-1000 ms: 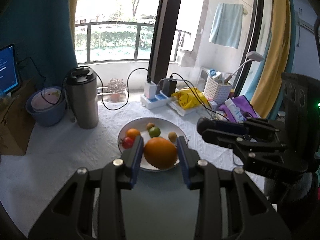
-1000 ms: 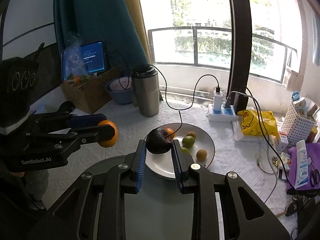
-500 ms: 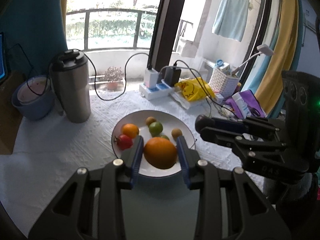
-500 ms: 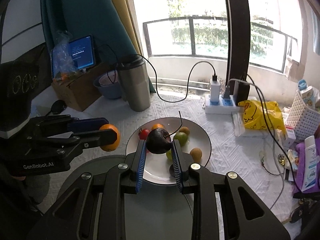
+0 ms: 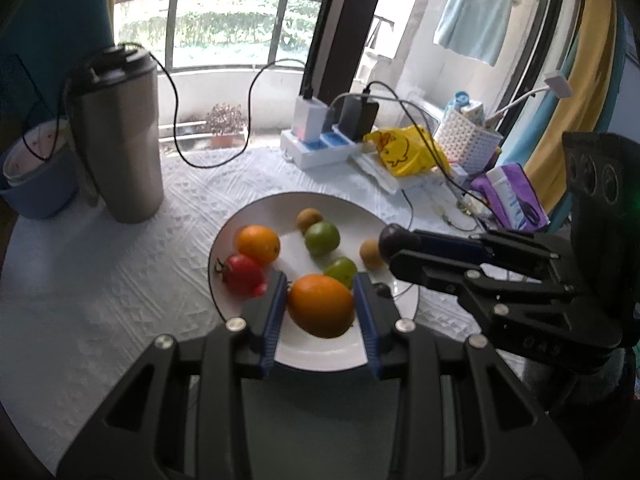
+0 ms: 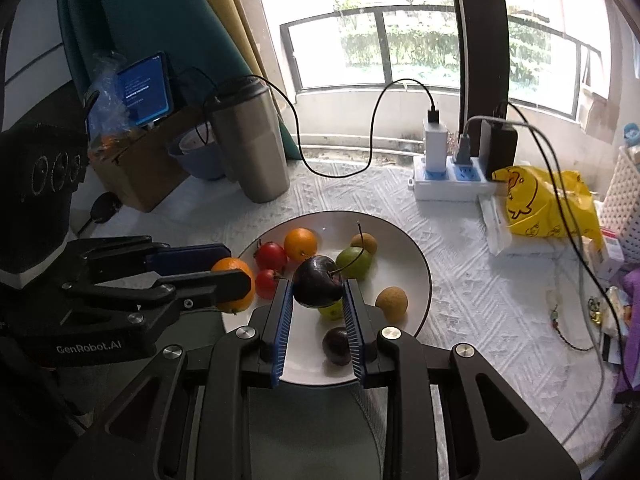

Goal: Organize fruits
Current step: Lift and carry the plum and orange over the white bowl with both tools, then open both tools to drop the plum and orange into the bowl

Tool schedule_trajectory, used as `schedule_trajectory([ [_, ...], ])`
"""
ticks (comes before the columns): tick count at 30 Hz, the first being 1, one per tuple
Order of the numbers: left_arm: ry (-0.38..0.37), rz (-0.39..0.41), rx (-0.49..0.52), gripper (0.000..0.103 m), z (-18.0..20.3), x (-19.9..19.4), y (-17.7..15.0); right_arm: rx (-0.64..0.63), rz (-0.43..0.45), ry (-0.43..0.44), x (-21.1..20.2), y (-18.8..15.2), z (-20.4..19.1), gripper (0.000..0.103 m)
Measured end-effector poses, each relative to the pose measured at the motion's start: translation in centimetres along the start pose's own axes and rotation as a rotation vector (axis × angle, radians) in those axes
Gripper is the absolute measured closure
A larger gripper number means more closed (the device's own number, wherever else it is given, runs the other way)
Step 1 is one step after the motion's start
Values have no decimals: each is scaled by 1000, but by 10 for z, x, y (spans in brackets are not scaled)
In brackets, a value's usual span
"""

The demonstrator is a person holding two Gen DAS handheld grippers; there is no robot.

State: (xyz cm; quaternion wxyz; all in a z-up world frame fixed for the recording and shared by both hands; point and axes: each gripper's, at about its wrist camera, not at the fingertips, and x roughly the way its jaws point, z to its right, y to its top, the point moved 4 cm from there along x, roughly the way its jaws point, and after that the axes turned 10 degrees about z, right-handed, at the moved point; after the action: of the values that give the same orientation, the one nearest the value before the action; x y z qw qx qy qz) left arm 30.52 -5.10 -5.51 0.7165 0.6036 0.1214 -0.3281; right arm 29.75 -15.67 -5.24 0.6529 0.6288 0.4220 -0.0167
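Fruits are split between a white plate [image 6: 416, 264] on the desk [image 5: 120, 280] and the two grippers above it. The left gripper [image 5: 320, 306] is clamped on a large orange [image 5: 321, 305], pads pressed to both its sides, over the plate's near left part. The right gripper [image 6: 318, 294] is clamped on a dark plum [image 6: 318, 286] with a stem, held over the plate's middle. On the plate lie a smaller orange [image 6: 300, 243], two red tomatoes [image 6: 271, 256], two green fruits [image 6: 354, 262], two brown round fruits [image 6: 392, 299] and another dark plum [image 6: 337, 345], just beneath the right gripper's fingers. A steel tumbler [image 6: 250, 142] stands behind, well apart.
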Motion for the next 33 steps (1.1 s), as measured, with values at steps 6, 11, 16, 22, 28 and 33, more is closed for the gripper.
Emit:
schedule_trajectory([
  [6, 4, -35, -13, 67, -7, 17, -5, 19, -25, 16, 19, -4, 8, 76],
  [11, 11, -68, -28, 67, -11, 30, -9, 28, -53, 28, 32, -10, 12, 76],
  [16, 4, -74, -14, 66, -7, 32, -11, 42, -64, 27, 37, -13, 16, 76],
  [22, 14, -71, -9, 66, -7, 28, -11, 41, -68, 18, 35, -12, 14, 75],
  [28, 18, -46, -6, 66, -6, 15, -8, 35, -50, 15, 26, -7, 8, 75],
  [33, 17, -31, -2, 66, -3, 5, -7, 25, -39, 15, 17, -5, 0, 75],
])
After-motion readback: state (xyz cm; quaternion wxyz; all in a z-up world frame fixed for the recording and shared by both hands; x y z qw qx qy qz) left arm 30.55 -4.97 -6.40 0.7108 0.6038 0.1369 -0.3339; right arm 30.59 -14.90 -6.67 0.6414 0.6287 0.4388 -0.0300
